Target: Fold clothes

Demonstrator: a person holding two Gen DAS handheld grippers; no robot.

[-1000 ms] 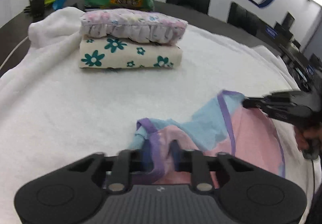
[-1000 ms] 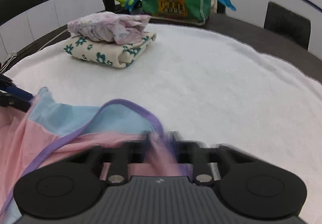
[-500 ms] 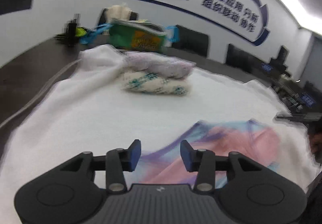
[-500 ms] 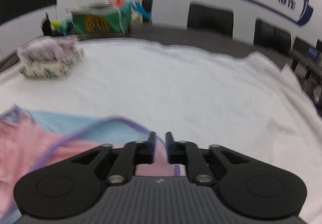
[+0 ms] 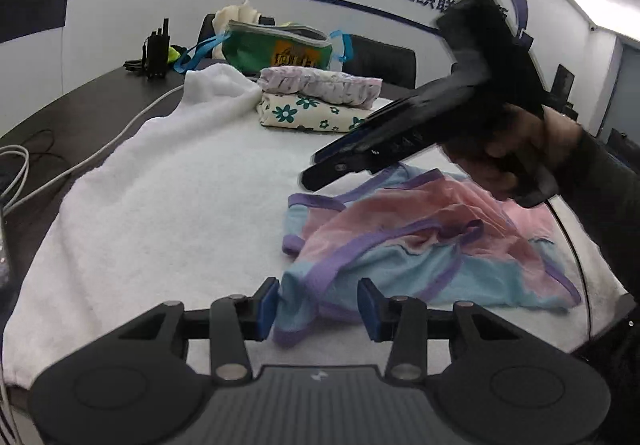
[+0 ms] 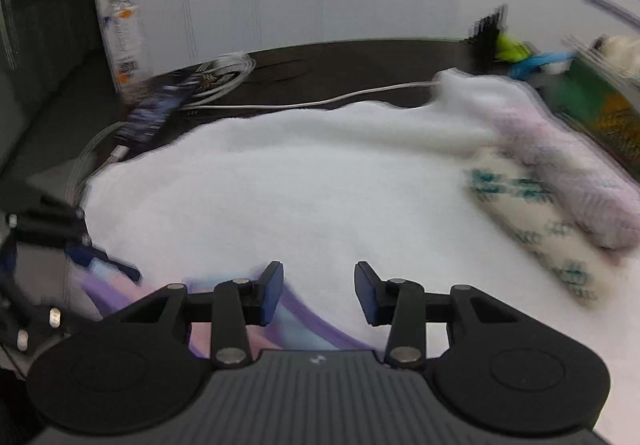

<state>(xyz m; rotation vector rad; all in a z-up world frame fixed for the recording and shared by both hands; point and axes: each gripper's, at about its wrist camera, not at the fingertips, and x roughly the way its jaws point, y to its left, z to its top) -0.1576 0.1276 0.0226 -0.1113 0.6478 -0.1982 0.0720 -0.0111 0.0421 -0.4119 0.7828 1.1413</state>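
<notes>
- Left hand-held gripper (image 5: pixel 318 305): jaws parted, just opened; garment (image 5: pixel 420 245) edge lies between the pads, unpinched.
- Right hand-held gripper (image 6: pixel 319 293): jaws parted, just opened, nothing between them; white towel (image 6: pixel 300 185) seen beyond.
- Garment lies crumpled on the towel.
- Folded stack (image 5: pixel 316 105) sits farther back, well apart from the garment.

Black grippers (image 5: pixel 318 309), blue-padded fingers (image 5: pixel 267 303), dark sleeve (image 5: pixel 600 197).

Pink-and-blue garment (image 5: pixel 420 249), purple-trimmed, on white towel (image 5: pixel 180 197); at 12 o'clock, cream cloth (image 5: pixel 308 115) with teal flowers (pale pink ruffled piece (image 5: pixel 320 85) atop); green bag (image 5: pixel 276 49) behind.
</notes>
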